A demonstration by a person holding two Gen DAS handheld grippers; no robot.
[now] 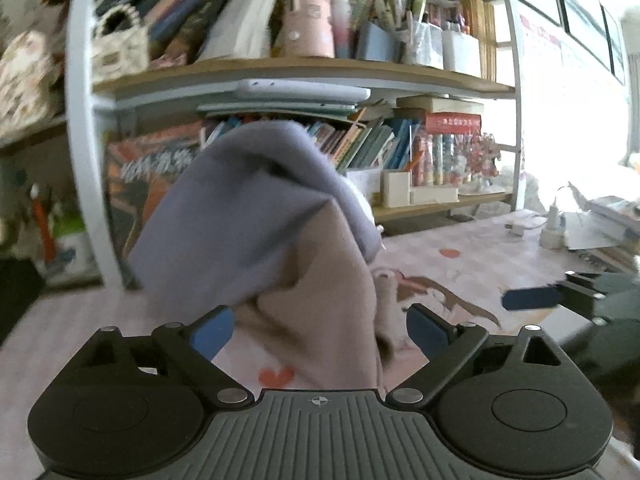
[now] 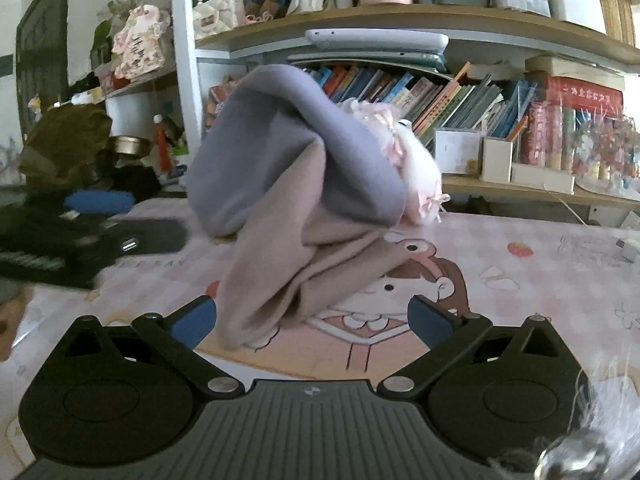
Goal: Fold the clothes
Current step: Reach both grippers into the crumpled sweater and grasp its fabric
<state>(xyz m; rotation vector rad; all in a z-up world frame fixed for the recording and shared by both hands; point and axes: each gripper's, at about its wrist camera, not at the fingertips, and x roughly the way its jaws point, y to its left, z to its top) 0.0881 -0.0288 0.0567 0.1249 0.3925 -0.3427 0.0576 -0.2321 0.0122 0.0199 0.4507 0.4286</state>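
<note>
I see a pink cartoon-print table [image 2: 520, 240] backed by crammed bookshelves [image 2: 400, 20]. The bunched garment [image 2: 288, 200] heaps upward. My left gripper [image 1: 320, 330] and right gripper [image 2: 312, 318] gape wide, holding nothing.

The left gripper [image 1: 320, 330] is built of matte black plastic. Its near body is a dark grey ribbed plate with fine parallel grooves and a small white crosshair mark at the centre of its far edge. On each side sits a round black housing with a shallow circular recess. Angular black link arms run from silver rivets beside the plate out to the fingers [image 1: 212, 332], which carry blue pads. Smaller silver screws cap the link joints, and triangular cut-outs pierce the outer brackets. The right gripper [image 2: 314, 320] has the same make: ribbed grey plate, crosshair mark, round housings, silver rivets, blue pads [image 2: 428, 326].
</note>
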